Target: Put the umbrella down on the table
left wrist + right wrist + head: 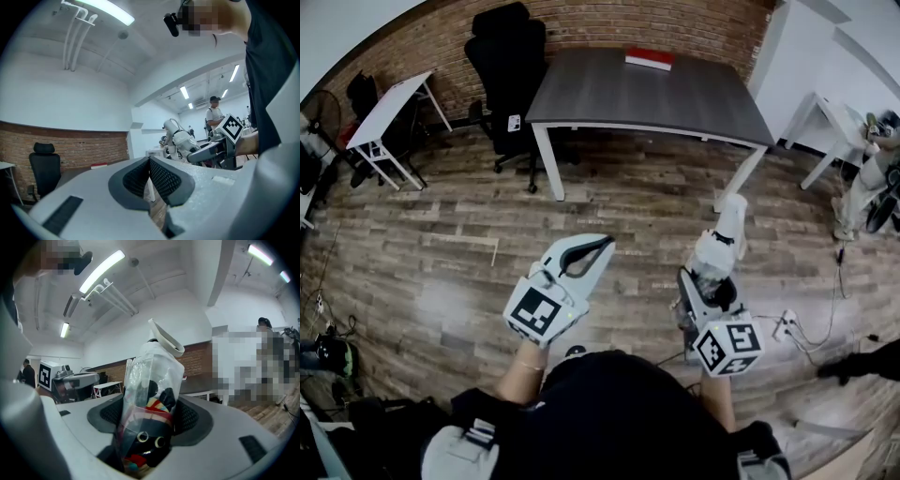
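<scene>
The umbrella [724, 234] is a folded one in a clear plastic sleeve, with a white handle end and a cartoon face print [151, 397]. My right gripper [706, 281] is shut on it and holds it upright above the wood floor, well short of the dark grey table [647, 98]. In the right gripper view the right gripper [150, 417] has its pads on both sides of the sleeve. My left gripper [585, 253] hovers to the left of it, shut with nothing between its pads [161, 176]. The left gripper view also shows the umbrella [180, 139] off to the right.
A red book [649, 59] lies at the table's far edge. A black office chair [508, 66] stands left of the table, and a small white table [389, 108] stands further left. A white desk [839, 117] is at the right, with cables and a power strip [786, 323] on the floor.
</scene>
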Motion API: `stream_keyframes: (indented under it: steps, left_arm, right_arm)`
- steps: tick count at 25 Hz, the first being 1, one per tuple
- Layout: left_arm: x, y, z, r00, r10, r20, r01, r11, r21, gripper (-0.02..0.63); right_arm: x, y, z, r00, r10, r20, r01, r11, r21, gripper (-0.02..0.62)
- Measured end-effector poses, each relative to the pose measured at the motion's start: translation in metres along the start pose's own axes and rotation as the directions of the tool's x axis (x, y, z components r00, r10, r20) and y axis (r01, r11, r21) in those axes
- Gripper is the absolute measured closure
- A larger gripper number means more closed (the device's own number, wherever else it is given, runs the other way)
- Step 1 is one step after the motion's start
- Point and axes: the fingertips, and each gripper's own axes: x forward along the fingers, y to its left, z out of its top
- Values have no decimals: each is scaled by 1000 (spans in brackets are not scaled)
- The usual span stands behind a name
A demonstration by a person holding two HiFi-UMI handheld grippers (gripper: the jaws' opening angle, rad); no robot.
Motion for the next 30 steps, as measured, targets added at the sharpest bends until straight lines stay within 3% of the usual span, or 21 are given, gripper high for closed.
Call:
stream_keyframes:
  steps: [11,17,23,30]
  left_arm:
    - [-26,-10,-14,988,144,-61,-144,990,-4,606]
    - [-32,5,-25,985,162,-63,-164,986,-18,606]
    - [-41,41,-36,980,187,-61,-190,981,-48,606]
    - [-47,108,-40,979,196,-48,-198,979,-52,606]
  right_arm:
    - [6,2,-18,992,119,-43,-118,993,20,305]
    - [21,13,-25,987,140,-76,-139,990,23,305]
    - [55,34,-19,983,165,-79,-166,986,-9,305]
    - [107,49,-11,986,139,-92,-139,990,5,305]
